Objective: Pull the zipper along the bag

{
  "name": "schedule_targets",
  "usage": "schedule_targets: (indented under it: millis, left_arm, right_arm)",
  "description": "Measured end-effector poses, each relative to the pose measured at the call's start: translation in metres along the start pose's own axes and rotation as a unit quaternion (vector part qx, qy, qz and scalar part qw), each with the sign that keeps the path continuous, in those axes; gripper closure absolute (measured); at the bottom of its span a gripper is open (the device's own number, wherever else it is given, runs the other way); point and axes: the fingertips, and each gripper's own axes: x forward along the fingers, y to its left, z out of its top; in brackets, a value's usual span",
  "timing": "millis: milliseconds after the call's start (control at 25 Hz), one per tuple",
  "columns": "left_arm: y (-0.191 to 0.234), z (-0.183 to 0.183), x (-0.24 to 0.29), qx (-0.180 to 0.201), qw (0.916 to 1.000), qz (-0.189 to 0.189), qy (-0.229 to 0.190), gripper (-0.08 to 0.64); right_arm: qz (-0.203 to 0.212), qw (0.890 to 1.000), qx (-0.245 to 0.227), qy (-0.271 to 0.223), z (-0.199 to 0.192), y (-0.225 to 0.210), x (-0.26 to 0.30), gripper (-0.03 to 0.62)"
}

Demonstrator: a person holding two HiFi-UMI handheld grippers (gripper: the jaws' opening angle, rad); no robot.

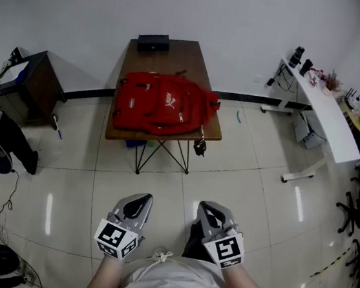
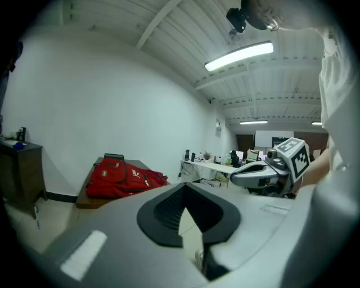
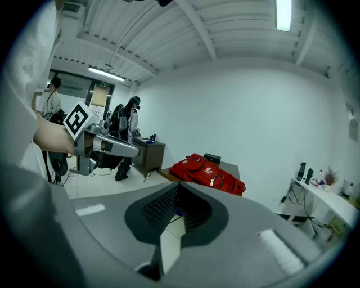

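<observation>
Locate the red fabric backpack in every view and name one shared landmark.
Head view: red fabric backpack, upper centre, on the brown wooden table.
Left gripper view: backpack left of centre.
Right gripper view: backpack right of centre.
Shared landmark: the black box behind it at the table's far end.

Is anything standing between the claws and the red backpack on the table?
Nothing visible does. The left claw and right claw are shut and empty, well short of the table; only tiled floor lies between them and the red backpack.
</observation>
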Motion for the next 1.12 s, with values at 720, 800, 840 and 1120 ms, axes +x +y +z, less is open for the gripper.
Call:
schedule_targets:
  millis: [720, 800, 840, 1120]
  left_arm:
    - [0.068, 0.028, 0.277, 0.009, 0.9956, 0.081, 0.046, 0.553]
    - [0.077, 0.028, 0.308, -0.002, 0.995, 0.088, 0.048, 0.554]
    - [0.082, 0.027, 0.324, -0.009, 0.9944, 0.093, 0.049, 0.553]
    - [0.095, -0.011, 0.383, -0.077, 0.983, 0.14, 0.09, 0.554]
  right_arm:
    - [0.139, 0.989, -0.036, -0.022, 0.02, -0.251, 0.178, 0.586]
    - [0.157, 0.987, -0.036, -0.017, 0.016, -0.274, 0.197, 0.586]
    - [0.165, 0.986, -0.032, -0.013, 0.013, -0.286, 0.207, 0.586]
    - [0.223, 0.974, -0.012, 0.039, -0.031, -0.321, 0.262, 0.586]
